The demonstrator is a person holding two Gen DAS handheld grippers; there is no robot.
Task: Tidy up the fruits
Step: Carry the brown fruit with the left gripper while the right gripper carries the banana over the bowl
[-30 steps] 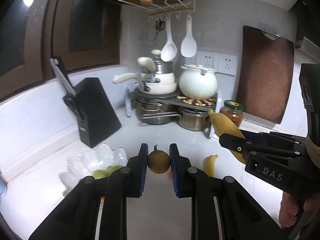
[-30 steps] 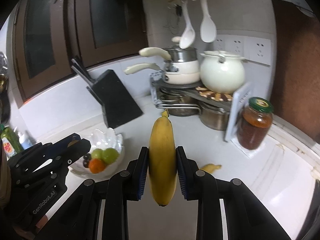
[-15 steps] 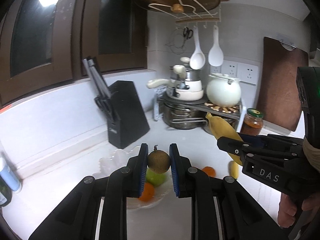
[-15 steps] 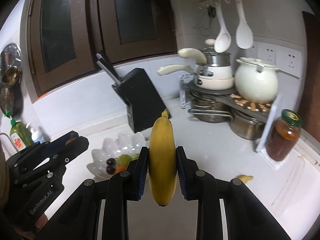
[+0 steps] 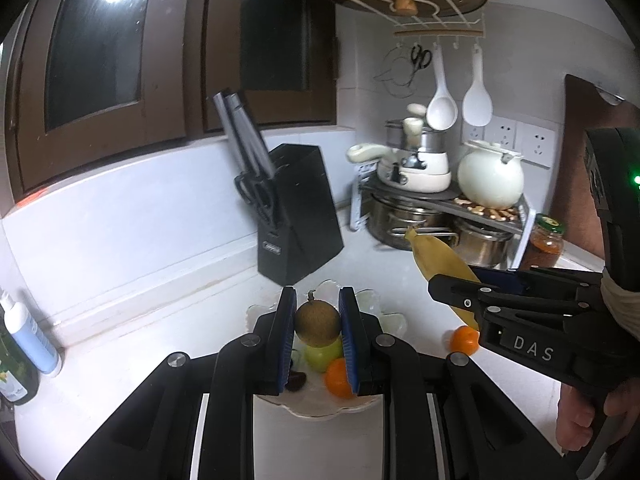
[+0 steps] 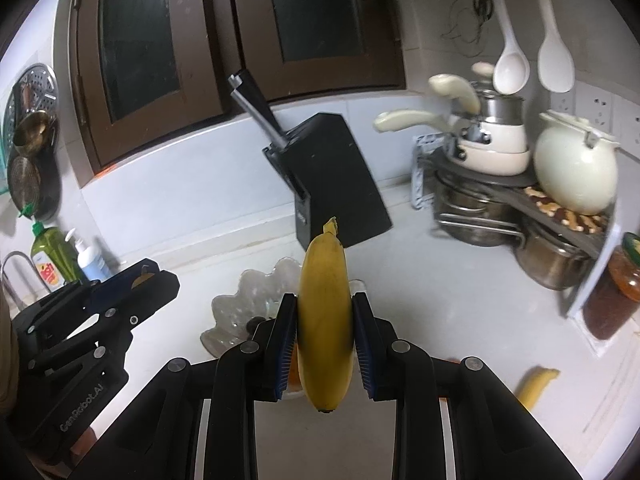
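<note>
Bowl (image 5: 384,410) holds some fruit; left hand-held gripper (image 5: 318,322) pinches brown fruit (image 5: 317,323) above it; right hand-held gripper (image 6: 325,330) pinches banana (image 6: 326,320); orange (image 5: 464,340), small banana (image 6: 536,386) left beside bowl.

Counter (image 5: 168,320): smooth, glossy white. Fruit bowl (image 5: 394,322): clear, glass-like, scalloped. Knife block (image 5: 298,216): matt black. Pots (image 5: 404,222): shiny metal. Kettle (image 5: 490,178): glossy cream enamel or ceramic. Cabinet doors (image 6: 168,40): brown wood with dark glass panes. Banana (image 6: 326,320): smooth yellow skin. Round fruit (image 5: 317,323): rough, matt brown.

white counter (image 5: 152,360), dark wooden window frames (image 5: 192,60)
</note>
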